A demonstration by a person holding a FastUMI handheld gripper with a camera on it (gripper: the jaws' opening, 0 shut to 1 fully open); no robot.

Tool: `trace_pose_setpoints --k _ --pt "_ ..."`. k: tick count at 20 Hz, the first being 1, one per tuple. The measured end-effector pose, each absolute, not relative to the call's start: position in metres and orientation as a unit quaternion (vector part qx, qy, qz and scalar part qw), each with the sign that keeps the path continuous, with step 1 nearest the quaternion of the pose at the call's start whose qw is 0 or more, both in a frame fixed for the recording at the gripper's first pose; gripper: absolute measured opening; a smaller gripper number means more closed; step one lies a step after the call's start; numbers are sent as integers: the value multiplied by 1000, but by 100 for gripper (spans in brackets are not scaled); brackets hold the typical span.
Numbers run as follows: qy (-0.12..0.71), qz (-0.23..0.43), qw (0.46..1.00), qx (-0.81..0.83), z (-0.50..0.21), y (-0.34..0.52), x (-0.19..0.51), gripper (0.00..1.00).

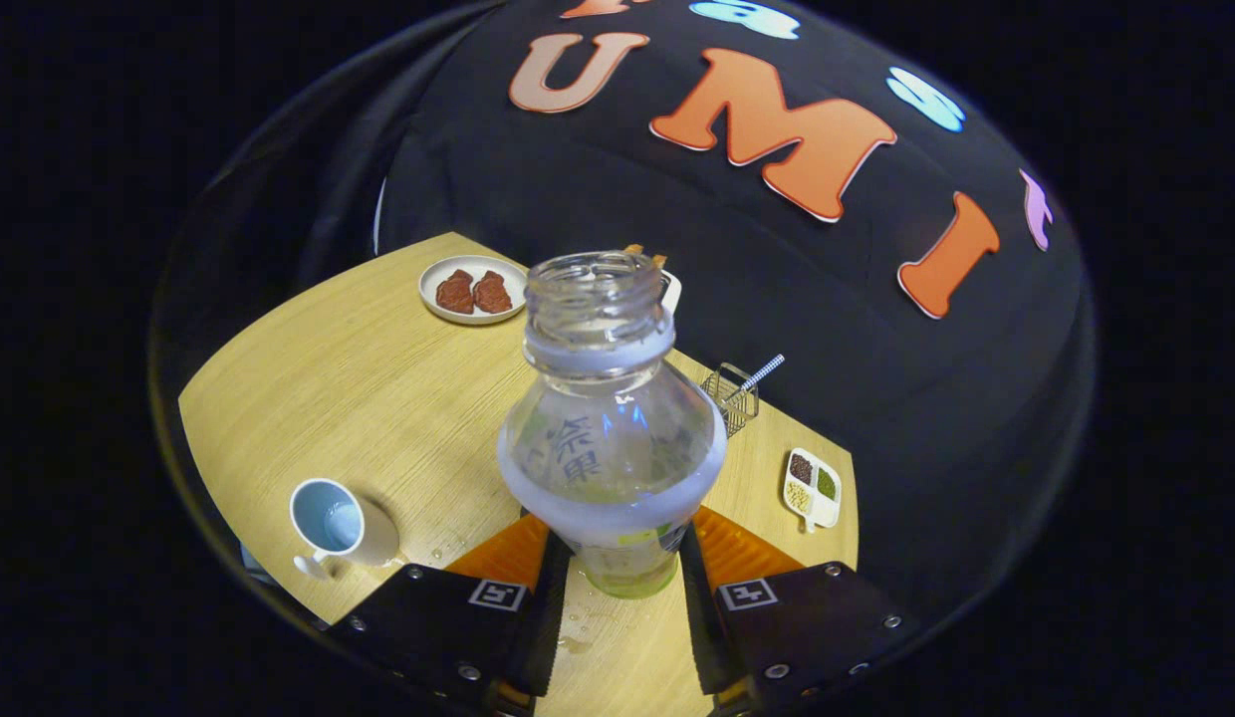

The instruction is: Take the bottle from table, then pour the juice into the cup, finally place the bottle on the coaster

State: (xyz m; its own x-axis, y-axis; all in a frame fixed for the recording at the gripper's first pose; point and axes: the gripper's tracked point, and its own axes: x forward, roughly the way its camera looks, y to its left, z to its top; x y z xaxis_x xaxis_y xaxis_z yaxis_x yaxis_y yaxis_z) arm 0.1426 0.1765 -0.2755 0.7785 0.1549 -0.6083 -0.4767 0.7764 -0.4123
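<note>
Bottle (611,418): clear glossy plastic, threaded neck, matt frosted band low on body. Table (378,388): light wood grain, smooth, matt. Cup (329,520): glazed ceramic look, glossy. Plate (472,290): smooth, white, glossy. Basket (731,396): thin metal wire. Wall: matt black cloth.

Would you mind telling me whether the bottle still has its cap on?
No, the bottle, held between the gripper fingers, shows an open threaded neck with no cap.
</note>
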Motion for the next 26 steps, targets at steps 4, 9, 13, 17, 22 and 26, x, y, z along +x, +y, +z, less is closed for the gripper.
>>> trace_pose_setpoints --k 4,9,13,17,22,26 --pt "291 179 916 -210 -300 176 168 56" --pt "299 201 920 -154 -337 186 184 56" --pt "311 210 920 -111 -365 192 191 56" --pt "315 216 920 -87 -382 193 193 56" --pt "309 222 923 -49 -389 193 194 56" --pt "302 231 921 -85 -390 195 189 60"
